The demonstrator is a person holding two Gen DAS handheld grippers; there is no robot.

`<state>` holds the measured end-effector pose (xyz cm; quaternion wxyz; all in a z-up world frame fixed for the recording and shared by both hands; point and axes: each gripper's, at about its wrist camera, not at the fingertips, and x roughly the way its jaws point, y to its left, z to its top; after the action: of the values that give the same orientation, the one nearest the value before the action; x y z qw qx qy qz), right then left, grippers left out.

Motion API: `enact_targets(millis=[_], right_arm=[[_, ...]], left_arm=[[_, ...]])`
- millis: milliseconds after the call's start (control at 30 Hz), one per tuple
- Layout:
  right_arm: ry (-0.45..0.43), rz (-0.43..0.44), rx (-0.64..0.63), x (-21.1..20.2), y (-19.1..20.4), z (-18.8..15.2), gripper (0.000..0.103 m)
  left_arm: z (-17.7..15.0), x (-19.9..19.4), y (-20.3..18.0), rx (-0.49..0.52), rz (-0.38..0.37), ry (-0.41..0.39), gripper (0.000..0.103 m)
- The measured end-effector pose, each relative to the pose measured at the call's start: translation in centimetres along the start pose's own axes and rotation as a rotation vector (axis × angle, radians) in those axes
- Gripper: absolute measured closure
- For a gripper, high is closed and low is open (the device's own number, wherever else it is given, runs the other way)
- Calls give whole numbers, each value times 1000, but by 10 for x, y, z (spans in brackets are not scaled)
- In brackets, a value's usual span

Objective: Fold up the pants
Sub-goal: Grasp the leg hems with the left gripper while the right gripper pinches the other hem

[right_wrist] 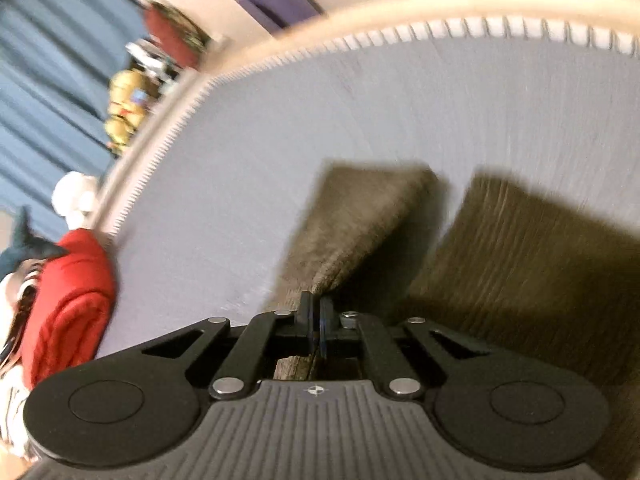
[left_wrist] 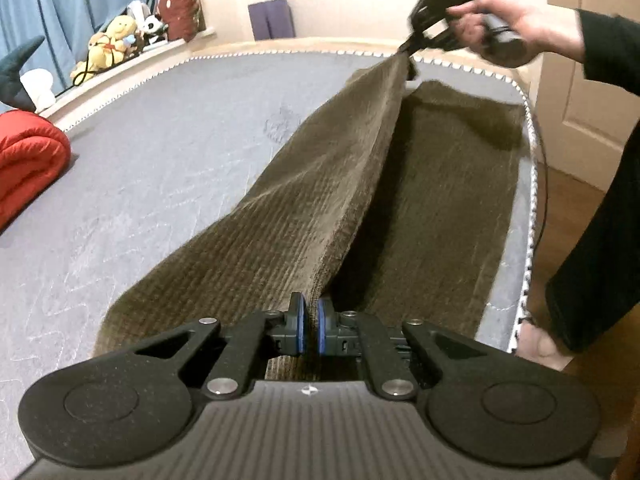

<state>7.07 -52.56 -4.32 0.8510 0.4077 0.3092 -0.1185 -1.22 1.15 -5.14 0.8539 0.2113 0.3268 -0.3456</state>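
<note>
Olive-brown corduroy pants (left_wrist: 280, 208) lie lengthwise on a grey mattress (left_wrist: 160, 152). One layer is lifted into a taut ridge between both grippers, above the other layer (left_wrist: 436, 200) lying flat near the right edge. My left gripper (left_wrist: 311, 312) is shut on the near end of the lifted fabric. My right gripper (left_wrist: 408, 54), held by a hand at the far end, is shut on the other end. In the blurred right wrist view, the right gripper (right_wrist: 316, 308) pinches the pants (right_wrist: 360, 220), and the flat part (right_wrist: 520, 248) lies to the right.
A rolled red blanket (left_wrist: 28, 160) sits at the mattress's left edge and also shows in the right wrist view (right_wrist: 72, 296). Plush toys (left_wrist: 116, 40) line a ledge by blue curtains. A door (left_wrist: 592, 60) and wood floor are right of the bed. The person's dark sleeve (left_wrist: 600, 240) hangs at the right.
</note>
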Motion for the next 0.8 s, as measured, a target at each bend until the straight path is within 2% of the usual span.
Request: enact_targets(millis=[67,167,200,267,333,367,400,433,467,533,633,733,800], right_arm=[[-67,-2,-84,-49,9,-4,101],[-127,-115,-209,-112,6,-34,101],[-114,-161,-223,-121,-4,-46,101],[7,-263,-180,-119,-40,-63,99],[98,-355,-26,-110,-85,-67,95],[107,-377,41,-108,-103,-64,95],[89,-364,80,-107,-116,-57,94],[66,-341,91,-106,-122,-50,88],[48,-305,88,-104,-127,-41,72],[22,-259,65,-96,-132,-27,57],[23,-255,118,-83,-146,-14,57],[51,-298,157,-70,-154,-15,57],[41,-295,167,-65,-158,-15,57]], left_arm=[[-4,-6,2,18,-33,-4,96],[-16,-4,-3,77,-132,53,96],[-20,0,-7,109,-159,88,96],[-30,8,-19,188,-180,159,96],[-34,11,-25,224,-197,193,96],[-33,10,-26,229,-199,196,96],[-31,9,-25,227,-198,195,96],[-30,8,-21,218,-199,193,96],[-29,7,-19,213,-201,192,96],[-29,5,-17,215,-204,191,96],[-31,8,-19,213,-195,200,96],[-33,11,-24,218,-186,207,96],[-34,13,-25,222,-185,211,96]])
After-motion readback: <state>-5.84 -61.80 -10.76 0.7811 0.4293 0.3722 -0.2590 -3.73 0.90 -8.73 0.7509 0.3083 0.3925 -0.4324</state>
